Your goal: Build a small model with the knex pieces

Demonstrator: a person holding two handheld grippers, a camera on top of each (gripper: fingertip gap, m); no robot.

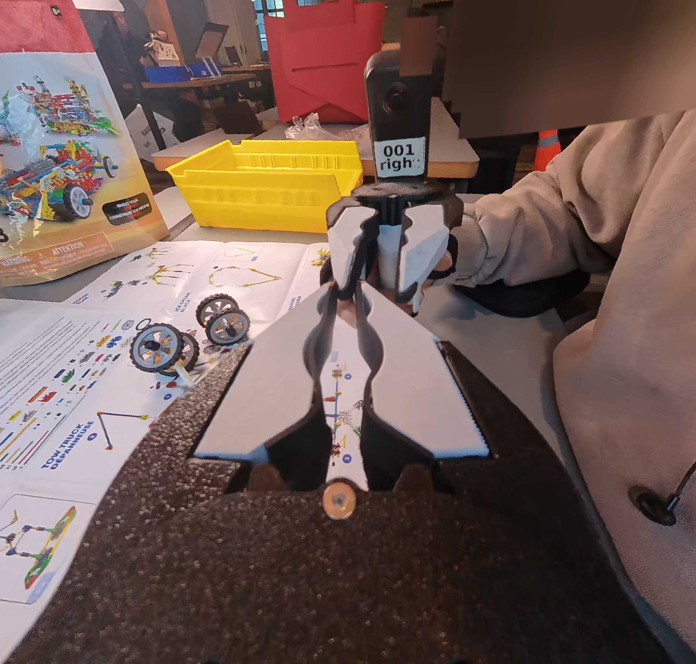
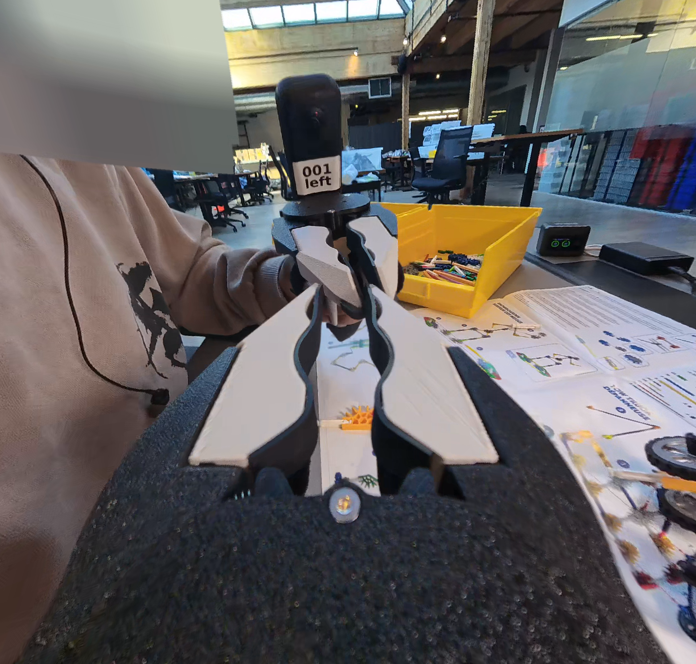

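2 hand-held grippers meet tip to tip above a printed instruction sheet spread on the table. Left gripper: its jaws are narrowed to a slim gap, and 1 dark tip of the opposing tool sits in that gap; whether it is pinched cannot be told. Right gripper: its jaws stand parted, with 1 finger of the left gripper between the tips. A short white rod shows at the right gripper's other fingertip; whether it is gripped cannot be told. Directly below the right gripper, an orange lattice piece lies on the sheet. To the left of the left gripper, 2 pairs of grey-hubbed black wheels rest on the sheet, the nearer pair on a white axle. A beige sleeve reaches in behind the right gripper. Beyond the sheet sits a yellow bin holding a loose heap of coloured rods and connectors. Beside the bin stands a printed toy box. Farther back, a red felt bag rests on another table.
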